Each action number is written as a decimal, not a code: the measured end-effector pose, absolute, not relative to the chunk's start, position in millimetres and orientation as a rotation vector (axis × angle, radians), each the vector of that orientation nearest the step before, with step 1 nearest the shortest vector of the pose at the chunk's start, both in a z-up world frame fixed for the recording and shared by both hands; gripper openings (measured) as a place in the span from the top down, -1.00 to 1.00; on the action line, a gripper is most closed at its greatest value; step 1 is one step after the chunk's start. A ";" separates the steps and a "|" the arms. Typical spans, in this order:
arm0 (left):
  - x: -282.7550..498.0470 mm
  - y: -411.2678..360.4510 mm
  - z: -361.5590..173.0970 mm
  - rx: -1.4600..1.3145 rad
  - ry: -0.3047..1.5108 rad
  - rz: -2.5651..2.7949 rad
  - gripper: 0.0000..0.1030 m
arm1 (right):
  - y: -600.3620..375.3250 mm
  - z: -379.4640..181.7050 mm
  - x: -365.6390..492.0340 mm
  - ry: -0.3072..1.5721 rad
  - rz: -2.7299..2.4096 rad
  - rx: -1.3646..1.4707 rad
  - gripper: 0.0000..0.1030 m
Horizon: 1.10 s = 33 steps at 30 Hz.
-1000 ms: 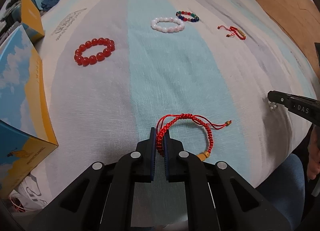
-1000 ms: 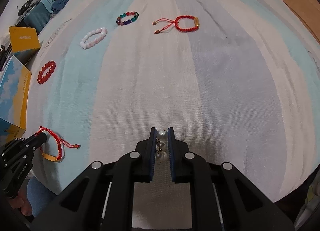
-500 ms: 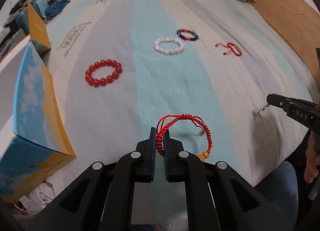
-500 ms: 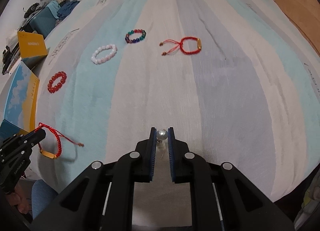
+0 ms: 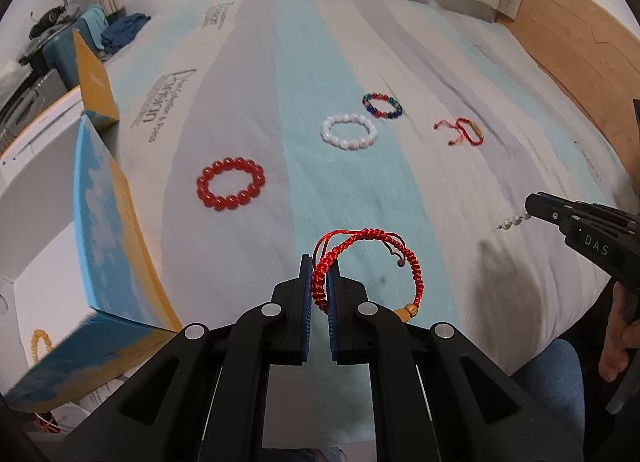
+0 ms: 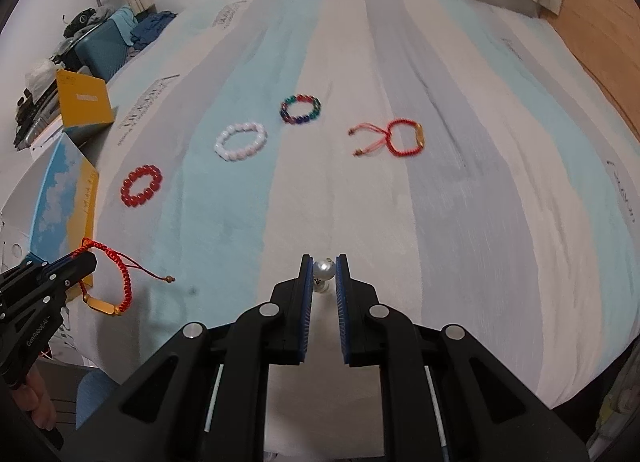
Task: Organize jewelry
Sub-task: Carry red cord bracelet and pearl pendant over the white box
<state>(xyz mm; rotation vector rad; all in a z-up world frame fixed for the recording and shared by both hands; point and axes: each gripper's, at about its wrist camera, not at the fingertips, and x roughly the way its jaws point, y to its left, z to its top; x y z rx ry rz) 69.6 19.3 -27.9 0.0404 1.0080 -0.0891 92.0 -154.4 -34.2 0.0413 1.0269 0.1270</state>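
Note:
My left gripper (image 5: 320,282) is shut on a red braided cord bracelet (image 5: 404,258) with a gold bead, held above the striped bed sheet; it also shows in the right wrist view (image 6: 120,282). My right gripper (image 6: 323,274) is shut on a pearl earring (image 6: 323,269), seen from the left as a short pearl string (image 5: 512,220). On the sheet lie a red bead bracelet (image 5: 231,183), a white bead bracelet (image 5: 348,132), a multicolour bead bracelet (image 5: 382,105) and a second red cord bracelet (image 5: 464,132).
An open blue and yellow box (image 5: 108,230) stands at the left edge of the bed, with a yellow bracelet (image 5: 40,342) inside it. A yellow flap (image 6: 82,104) and clutter sit further left. A wooden floor (image 5: 580,46) lies at the right.
Both grippers have lifted off the sheet with their pieces. The red cord bracelet and the pearl earring now hang in the air, and the beaded bracelets look farther off.

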 end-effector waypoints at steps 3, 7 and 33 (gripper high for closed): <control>71.4 26.4 -21.1 0.033 1.005 -0.073 0.89 | -144.0 -28.5 93.1 1.017 0.137 0.030 0.79; 71.0 36.7 -12.2 0.028 0.995 -0.052 0.89 | -128.8 -21.5 95.1 1.007 0.152 0.018 0.79; 47.5 138.2 40.0 -0.048 0.926 0.071 0.89 | 6.2 26.8 96.4 0.937 0.323 -0.073 0.79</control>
